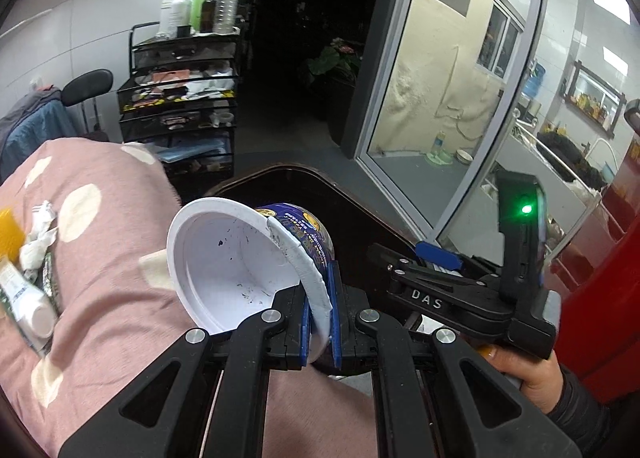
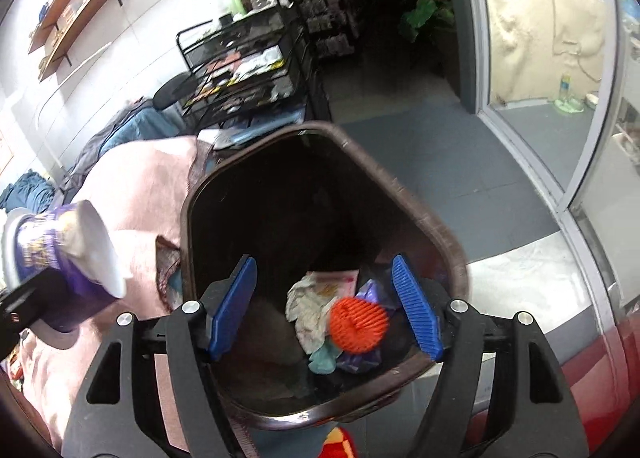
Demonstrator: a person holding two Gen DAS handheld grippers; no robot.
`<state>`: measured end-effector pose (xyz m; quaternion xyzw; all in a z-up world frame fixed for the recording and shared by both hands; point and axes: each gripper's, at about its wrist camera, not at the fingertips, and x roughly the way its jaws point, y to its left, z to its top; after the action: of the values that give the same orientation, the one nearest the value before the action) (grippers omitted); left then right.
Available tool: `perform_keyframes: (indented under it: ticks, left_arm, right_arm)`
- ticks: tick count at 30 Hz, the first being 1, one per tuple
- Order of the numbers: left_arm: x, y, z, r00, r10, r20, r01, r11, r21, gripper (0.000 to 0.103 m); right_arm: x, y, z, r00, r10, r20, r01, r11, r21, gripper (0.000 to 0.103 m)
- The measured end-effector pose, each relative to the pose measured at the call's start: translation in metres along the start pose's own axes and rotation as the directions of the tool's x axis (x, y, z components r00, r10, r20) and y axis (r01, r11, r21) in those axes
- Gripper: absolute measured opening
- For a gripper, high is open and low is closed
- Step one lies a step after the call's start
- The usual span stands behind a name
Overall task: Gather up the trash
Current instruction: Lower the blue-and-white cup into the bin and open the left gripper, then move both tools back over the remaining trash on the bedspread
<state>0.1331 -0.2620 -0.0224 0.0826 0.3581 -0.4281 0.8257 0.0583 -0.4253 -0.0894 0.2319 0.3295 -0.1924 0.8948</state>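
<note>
My left gripper [image 1: 320,310] is shut on the rim of an empty white and purple instant noodle cup [image 1: 240,266], tilted on its side above the pink dotted cloth [image 1: 100,258]. The cup also shows at the left of the right wrist view [image 2: 60,258]. My right gripper [image 2: 324,306] is open and empty above the dark brown trash bin [image 2: 448,250]. Inside the bin lie an orange ribbed ball [image 2: 358,324], crumpled paper [image 2: 308,306] and purple and teal wrappers. The bin's rim [image 1: 320,177] lies just beyond the cup.
More trash lies on the cloth at the left: crumpled tissue [image 1: 38,234], a white tube [image 1: 28,306], a yellow item [image 1: 8,234]. A black mesh rack [image 1: 180,105] with bottles stands behind. A glass door [image 1: 440,97] is to the right, a red surface [image 1: 600,298] at far right.
</note>
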Motion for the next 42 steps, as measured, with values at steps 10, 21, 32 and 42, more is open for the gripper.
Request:
perform_keyframes:
  ticks: [10,21,32,42]
  left_arm:
    - [0.042,-0.015,0.007,0.994,-0.028,-0.106,0.030,0.999,0.018,0.008]
    - [0.053,-0.018,0.004,0.990,-0.008,-0.140,0.014,0.999,0.040,0.061]
    - [0.014,-0.021,0.002,0.997,0.076,0.028,-0.079,0.990,0.114,0.093]
    - [-0.046,0.011,-0.005,0.976,0.152,0.158,-0.165,0.984,0.072,0.097]
  right_arm:
    - [-0.016,-0.017,0.008,0.996,-0.063,0.064,0.062,0.998,0.018,0.076]
    - [-0.020,-0.027,0.011,0.994,-0.088,0.067,0.086,0.996,0.033,0.079]
    - [-0.021,-0.015,0.013,0.996,-0.062,0.071,0.061,0.998,0.010,0.082]
    - [-0.021,0.048,0.010,0.988,0.151,0.028,-0.146,0.981,-0.130,0.082]
